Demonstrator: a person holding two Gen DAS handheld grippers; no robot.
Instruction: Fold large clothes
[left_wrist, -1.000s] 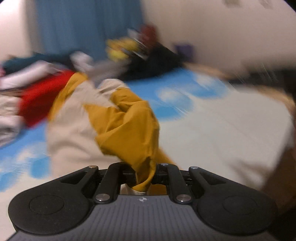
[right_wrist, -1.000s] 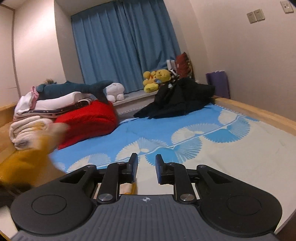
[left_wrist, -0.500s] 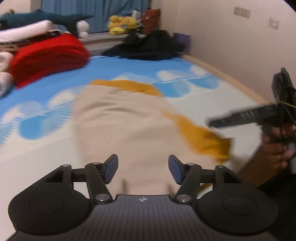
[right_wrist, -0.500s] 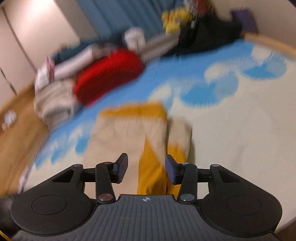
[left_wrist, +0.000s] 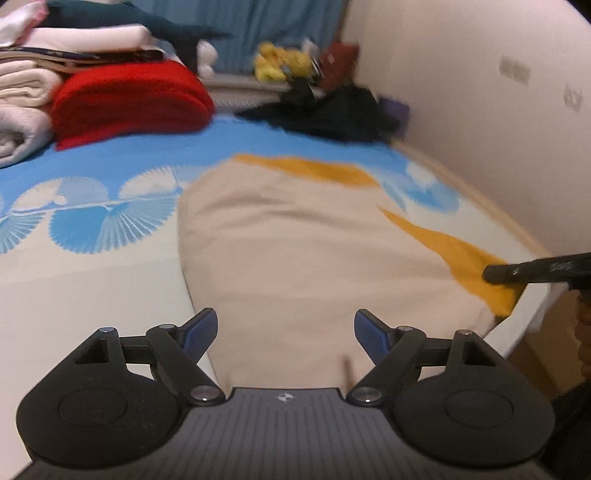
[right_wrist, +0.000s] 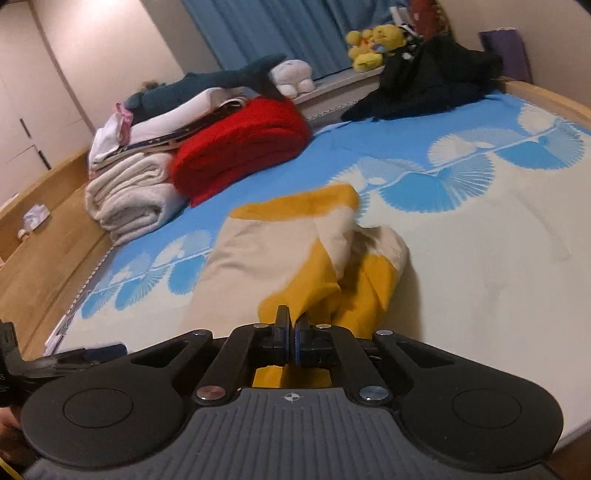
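A beige garment with mustard-yellow sleeves and trim (left_wrist: 295, 243) lies spread on the bed, also in the right wrist view (right_wrist: 258, 254). My left gripper (left_wrist: 284, 330) is open and empty, just above the garment's near edge. My right gripper (right_wrist: 291, 325) is shut on a mustard-yellow sleeve (right_wrist: 317, 291) at the garment's near right side. The right gripper also shows in the left wrist view (left_wrist: 517, 273), its tip on the yellow sleeve end. The left gripper's tip shows at the left of the right wrist view (right_wrist: 96, 350).
A red folded blanket (right_wrist: 240, 147) and rolled white towels (right_wrist: 129, 199) sit at the bed's far left. A black clothes pile (right_wrist: 436, 81) and plush toys (right_wrist: 373, 40) lie at the head. The wooden bed frame (right_wrist: 44, 236) runs along the left, a wall (left_wrist: 480, 110) on the right.
My left gripper let go of the yellow fabric and opened; the garment now lies spread on the bed. My right gripper came down and shut on the yellow sleeve.
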